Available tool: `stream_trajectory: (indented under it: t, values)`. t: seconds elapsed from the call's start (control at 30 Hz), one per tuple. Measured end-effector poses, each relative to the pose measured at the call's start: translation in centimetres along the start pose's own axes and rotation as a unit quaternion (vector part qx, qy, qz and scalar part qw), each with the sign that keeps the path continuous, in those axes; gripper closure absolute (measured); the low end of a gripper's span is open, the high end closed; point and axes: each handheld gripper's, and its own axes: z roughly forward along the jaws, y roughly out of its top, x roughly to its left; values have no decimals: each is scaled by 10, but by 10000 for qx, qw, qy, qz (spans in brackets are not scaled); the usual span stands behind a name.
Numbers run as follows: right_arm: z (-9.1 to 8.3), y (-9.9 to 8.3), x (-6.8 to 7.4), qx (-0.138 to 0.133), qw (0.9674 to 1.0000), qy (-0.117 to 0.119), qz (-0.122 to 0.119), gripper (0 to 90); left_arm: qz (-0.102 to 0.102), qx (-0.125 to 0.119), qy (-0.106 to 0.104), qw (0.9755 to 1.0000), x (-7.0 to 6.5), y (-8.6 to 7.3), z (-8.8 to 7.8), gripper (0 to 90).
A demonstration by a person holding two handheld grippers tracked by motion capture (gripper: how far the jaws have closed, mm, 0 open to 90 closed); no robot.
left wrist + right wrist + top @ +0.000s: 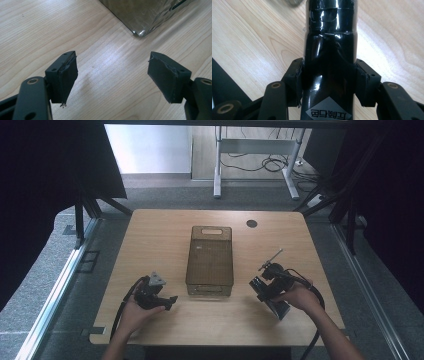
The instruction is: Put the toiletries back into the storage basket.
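My right hand-held gripper [329, 82], near counter edge: jaws clamped on a glossy black bottle [329, 50] held just above the counter [160, 235]. My left hand-held gripper [112, 75], near edge opposite: jaws spread, nothing between them. Beyond, mid-counter between both: one tinted clear bin [210, 257].

Glossy blk bottle [329, 62] w/ grey diamond label, smoky transp. bin [210, 261], light wood-grain table [155, 240]
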Motion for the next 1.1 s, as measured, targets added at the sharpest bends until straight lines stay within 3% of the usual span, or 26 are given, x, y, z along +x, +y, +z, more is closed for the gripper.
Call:
stream_trajectory:
  t: [0.53, 1.1]
  values:
    - [-30, 29, 0, -207, 9998, 66, 38, 474, -4, -1, -17, 10000, -1, 0, 1, 244]
    - [-40, 60, 0, -265, 9995, 138, 136, 474, 43, 6, -39, 10000, -2, 0, 3, 244]
